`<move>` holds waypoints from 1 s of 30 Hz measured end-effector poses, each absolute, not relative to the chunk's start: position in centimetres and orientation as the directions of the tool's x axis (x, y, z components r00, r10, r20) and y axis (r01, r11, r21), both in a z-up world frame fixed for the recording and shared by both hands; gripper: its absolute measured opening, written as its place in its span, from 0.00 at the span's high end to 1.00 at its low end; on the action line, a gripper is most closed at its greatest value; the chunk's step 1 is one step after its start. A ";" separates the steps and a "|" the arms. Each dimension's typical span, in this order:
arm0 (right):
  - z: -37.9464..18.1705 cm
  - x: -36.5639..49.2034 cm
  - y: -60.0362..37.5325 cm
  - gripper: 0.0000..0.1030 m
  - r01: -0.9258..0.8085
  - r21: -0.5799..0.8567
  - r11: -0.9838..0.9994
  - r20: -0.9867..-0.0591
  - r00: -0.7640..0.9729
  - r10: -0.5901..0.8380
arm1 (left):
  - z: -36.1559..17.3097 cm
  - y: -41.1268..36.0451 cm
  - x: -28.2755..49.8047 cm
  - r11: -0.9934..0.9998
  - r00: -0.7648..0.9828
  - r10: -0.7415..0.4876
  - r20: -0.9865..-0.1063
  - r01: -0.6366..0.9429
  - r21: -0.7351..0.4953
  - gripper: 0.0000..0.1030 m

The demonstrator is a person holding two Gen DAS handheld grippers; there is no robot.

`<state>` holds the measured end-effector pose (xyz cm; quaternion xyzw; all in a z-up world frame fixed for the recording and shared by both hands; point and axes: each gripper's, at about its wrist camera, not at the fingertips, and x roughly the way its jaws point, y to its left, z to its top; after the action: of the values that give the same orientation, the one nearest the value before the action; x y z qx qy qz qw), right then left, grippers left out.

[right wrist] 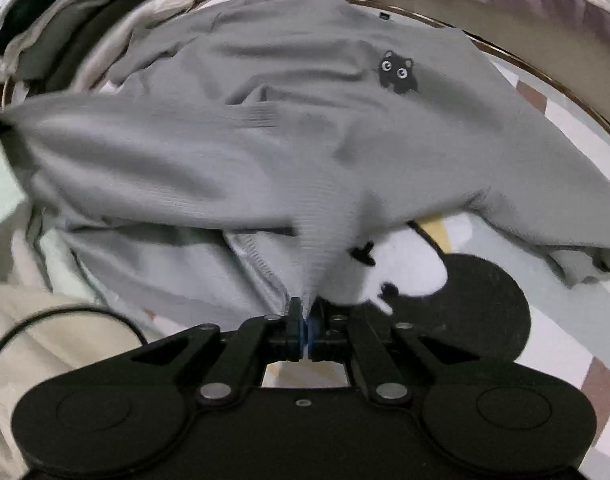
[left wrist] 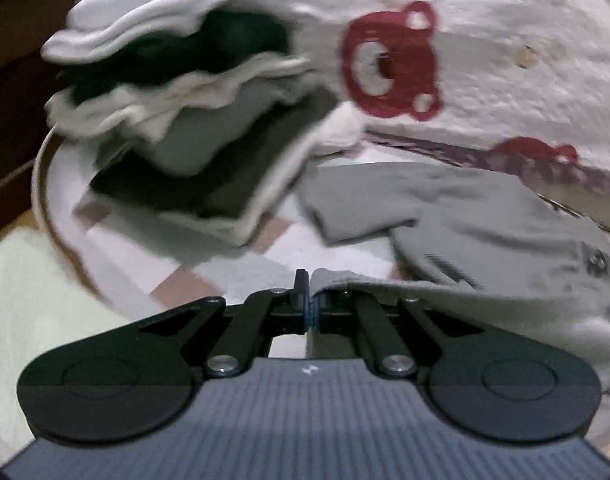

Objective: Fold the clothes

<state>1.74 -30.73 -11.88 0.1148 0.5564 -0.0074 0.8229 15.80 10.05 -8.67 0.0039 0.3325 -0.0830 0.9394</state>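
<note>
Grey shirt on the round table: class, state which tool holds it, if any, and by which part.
Both tools hold the grey shirt. The left tool pinches one edge; the right tool pinches a bunched edge. Which parts exactly cannot be told.

Grey sweatshirt with black cat patch, rumpled, apparently half-lifted off checked cloth

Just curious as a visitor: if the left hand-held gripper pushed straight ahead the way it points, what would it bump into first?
Beyond the grey shirt edge it already pinches, the left hand-held gripper would probably cross bare checked tablecloth, then meet the stack of folded clothes. Blur makes depth uncertain.
</note>
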 end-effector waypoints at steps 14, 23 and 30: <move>-14.0 3.6 -30.5 0.97 0.163 0.175 0.971 -0.919 0.381 0.101 | -10.7 6.5 16.8 0.957 0.702 -0.205 -0.682 0.289 0.009 0.98; -4.4 0.9 -30.0 0.98 0.057 -0.009 0.998 -0.843 0.536 -0.038 | -3.2 8.3 13.8 0.953 0.772 -0.202 -0.603 0.296 0.060 0.98; 7.9 -6.5 -30.3 0.98 -0.054 0.072 0.996 -0.775 0.625 0.090 | 4.1 14.4 11.8 0.947 0.777 -0.268 -0.569 0.321 -0.008 0.98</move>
<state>-6.51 -30.34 7.95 0.0207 0.4310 0.0398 0.9012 11.77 14.37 4.10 0.0447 0.2950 -0.1566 0.9415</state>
